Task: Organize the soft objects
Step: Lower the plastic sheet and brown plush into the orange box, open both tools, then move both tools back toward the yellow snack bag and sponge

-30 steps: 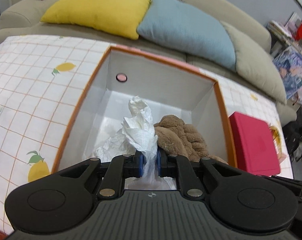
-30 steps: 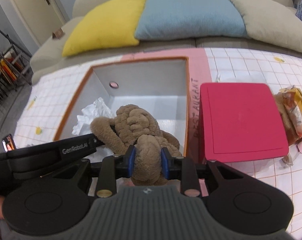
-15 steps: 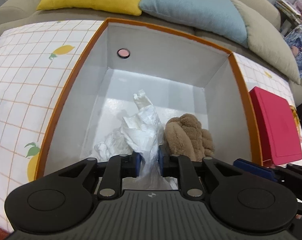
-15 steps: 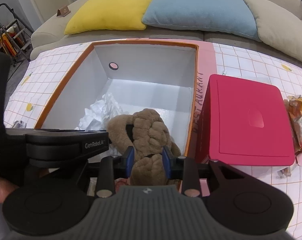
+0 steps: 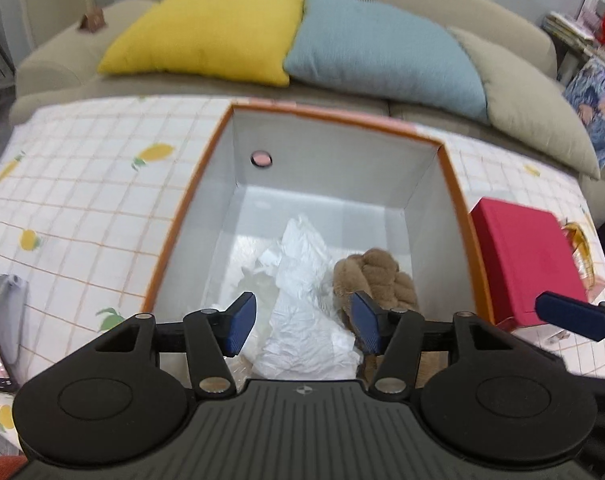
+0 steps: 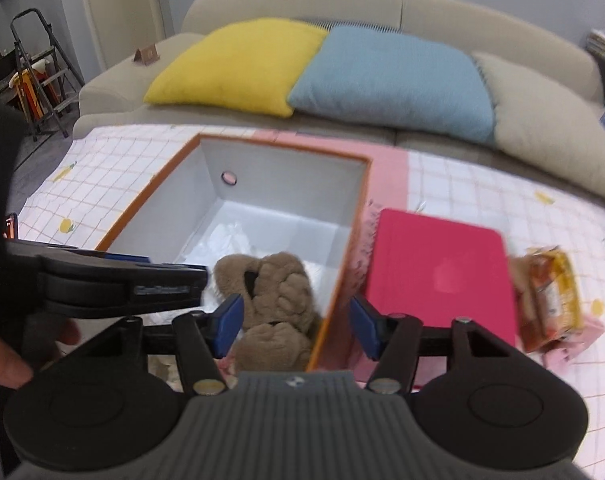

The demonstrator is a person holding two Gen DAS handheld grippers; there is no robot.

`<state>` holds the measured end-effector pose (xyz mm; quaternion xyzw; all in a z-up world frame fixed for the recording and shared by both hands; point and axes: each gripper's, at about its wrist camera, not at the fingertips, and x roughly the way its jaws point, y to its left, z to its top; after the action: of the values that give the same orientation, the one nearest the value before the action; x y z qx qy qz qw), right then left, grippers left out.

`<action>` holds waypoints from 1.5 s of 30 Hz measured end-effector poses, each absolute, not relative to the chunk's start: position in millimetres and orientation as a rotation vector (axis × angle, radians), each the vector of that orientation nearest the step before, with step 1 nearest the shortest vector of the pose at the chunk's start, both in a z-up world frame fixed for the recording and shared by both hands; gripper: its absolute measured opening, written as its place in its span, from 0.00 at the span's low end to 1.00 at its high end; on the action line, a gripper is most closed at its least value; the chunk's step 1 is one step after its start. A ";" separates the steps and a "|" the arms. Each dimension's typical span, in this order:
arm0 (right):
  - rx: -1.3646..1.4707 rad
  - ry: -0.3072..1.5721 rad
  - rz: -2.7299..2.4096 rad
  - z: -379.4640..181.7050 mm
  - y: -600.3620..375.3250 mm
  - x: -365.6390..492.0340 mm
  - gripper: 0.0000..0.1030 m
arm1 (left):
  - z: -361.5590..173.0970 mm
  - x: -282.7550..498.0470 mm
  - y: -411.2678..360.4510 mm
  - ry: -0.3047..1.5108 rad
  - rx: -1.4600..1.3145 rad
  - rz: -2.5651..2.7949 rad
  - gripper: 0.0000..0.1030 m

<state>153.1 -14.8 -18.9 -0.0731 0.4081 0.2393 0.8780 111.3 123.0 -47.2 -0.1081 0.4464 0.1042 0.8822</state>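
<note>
An orange-rimmed box [image 5: 190, 200] [image 6: 338, 292] with white inner walls stands on the table. Inside it lie a crumpled white cloth [image 5: 302, 280] [image 6: 230, 236] and a brown plush toy [image 5: 378, 276] [image 6: 278, 292], side by side. My left gripper [image 5: 304, 326] hovers over the box's near edge, its jaws opening, pads apart from the white cloth below them. My right gripper [image 6: 296, 326] is beside it over the box's right wall, jaws opening too, with the plush toy lying loose beneath and touched by neither pad.
A closed red box [image 5: 530, 260] [image 6: 438, 268] sits right of the orange one, with a snack packet [image 6: 550, 300] beyond it. A phone [image 5: 2, 332] lies at the table's left edge. Behind the table is a sofa with yellow [image 5: 206, 32], blue [image 5: 382, 52] and beige cushions.
Both grippers have let go: the left released the white cloth and the right released the plush toy, which now lie in the box. Both hands drew back and up a little.
</note>
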 end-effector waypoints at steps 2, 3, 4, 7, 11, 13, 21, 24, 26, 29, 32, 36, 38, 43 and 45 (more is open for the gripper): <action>-0.135 0.827 0.490 -13.1 -27.5 150.0 0.57 | -36.9 101.3 117.6 0.868 -0.224 0.215 0.64; -0.121 0.816 0.485 -10.3 -33.8 148.5 0.58 | -32.4 95.2 113.4 0.842 -0.221 0.204 0.64; -0.107 0.805 0.482 -7.5 -40.2 147.4 0.58 | -28.2 89.8 108.8 0.819 -0.218 0.191 0.64; -0.072 0.770 0.470 -0.4 -58.8 140.9 0.59 | -17.9 76.1 91.8 0.748 -0.197 0.148 0.64; -0.051 0.707 0.449 5.6 -82.5 126.2 0.60 | -11.3 58.9 64.6 0.671 -0.169 0.082 0.62; -0.053 0.676 0.436 5.8 -93.8 117.4 0.60 | -10.5 54.0 51.0 0.658 -0.160 0.054 0.61; -0.071 0.652 0.375 -8.6 -144.1 94.7 0.67 | -14.5 50.9 12.7 0.670 -0.153 -0.080 0.61; -0.101 0.670 0.340 -19.8 -159.0 89.5 0.67 | -24.0 52.8 -3.6 0.707 -0.134 -0.115 0.61; -0.137 0.685 0.299 -28.1 -167.9 88.8 0.67 | -29.6 55.8 -14.4 0.732 -0.126 -0.141 0.60; -0.137 0.721 0.231 -37.5 -183.6 92.3 0.67 | -34.7 60.7 -29.0 0.759 -0.115 -0.175 0.59; -0.089 0.742 0.184 -42.4 -200.9 98.9 0.67 | -36.8 67.6 -40.5 0.776 -0.122 -0.204 0.56; -0.097 0.715 0.144 -45.9 -218.0 108.9 0.66 | -36.2 80.4 -56.3 0.786 -0.115 -0.236 0.53; -0.102 0.701 0.126 -49.4 -225.6 115.6 0.64 | -34.5 88.2 -66.9 0.780 -0.102 -0.253 0.53; -0.081 0.685 0.094 -60.6 -244.2 139.8 0.60 | -30.6 119.5 -92.6 0.784 -0.082 -0.295 0.53; -0.041 0.691 0.111 -63.7 -250.3 153.7 0.60 | -31.0 135.0 -100.1 0.794 -0.058 -0.283 0.53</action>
<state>153.7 -250.3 -63.7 -0.0203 0.3384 0.0544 0.9392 135.0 -100.1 -31.0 -0.0279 0.3853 -0.1375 0.9120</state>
